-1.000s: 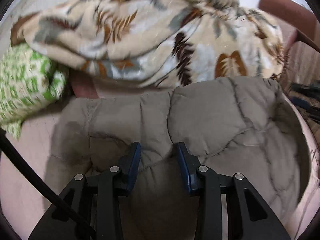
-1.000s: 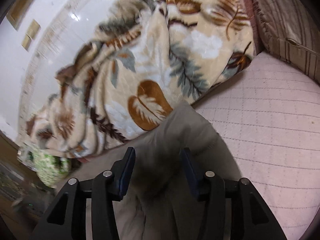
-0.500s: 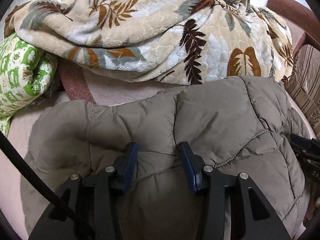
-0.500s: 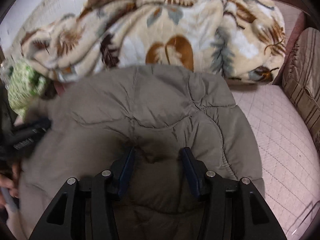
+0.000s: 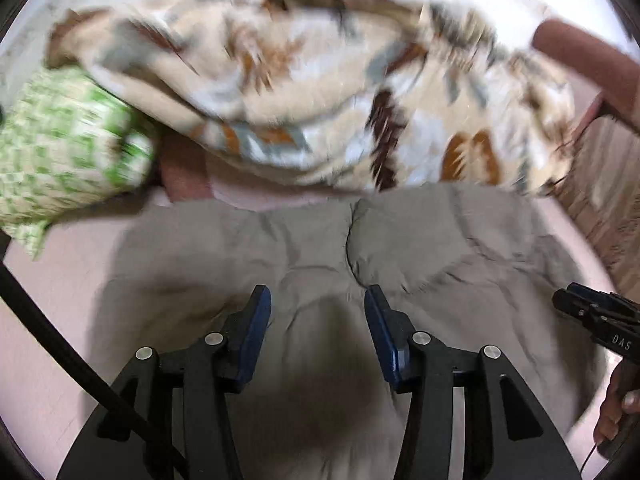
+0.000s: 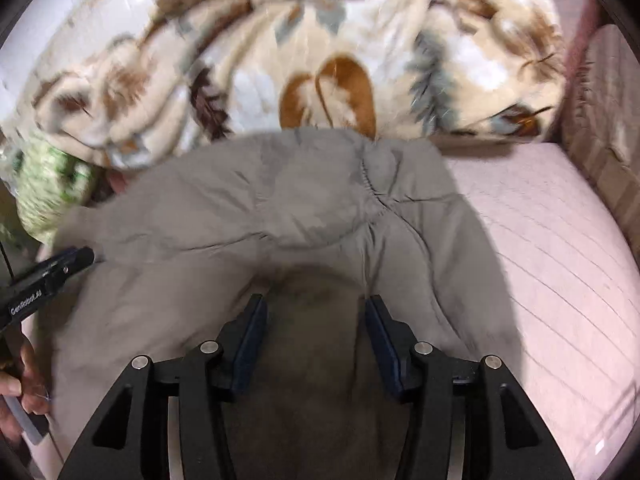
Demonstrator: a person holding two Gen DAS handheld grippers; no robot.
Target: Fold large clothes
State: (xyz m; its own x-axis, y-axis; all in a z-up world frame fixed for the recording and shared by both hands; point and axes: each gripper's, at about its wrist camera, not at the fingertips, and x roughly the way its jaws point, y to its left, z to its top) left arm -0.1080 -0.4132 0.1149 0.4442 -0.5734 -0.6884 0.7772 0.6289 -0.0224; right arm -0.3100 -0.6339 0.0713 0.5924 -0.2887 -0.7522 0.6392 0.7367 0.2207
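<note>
A grey-brown padded jacket (image 5: 440, 248) (image 6: 280, 200) lies folded in a thick pad on the pink bed (image 6: 540, 240). My left gripper (image 5: 316, 294) hovers over the jacket's near left part. Its jaws are opening, and the fabric under them lies slack, clear of the blue pads. My right gripper (image 6: 315, 304) sits on the jacket's near right part with a dark bulge of fabric filling the gap between its pads. Each gripper shows at the edge of the other's view: the right gripper (image 5: 592, 312) at right, the left gripper (image 6: 60, 268) at left.
A cream blanket with leaf print (image 5: 320, 92) (image 6: 320, 40) is heaped behind the jacket. A green-patterned pillow (image 5: 60, 140) lies at far left. A striped cushion (image 6: 600, 120) lines the right side. A black cable (image 5: 40, 320) crosses the left wrist view. A hand (image 6: 24, 372) holds the left tool.
The left jaws have spread apart and let the jacket go, and the left view has pulled back. The right view has rolled level, and the jacket fold it carried now lies down on the bed.
</note>
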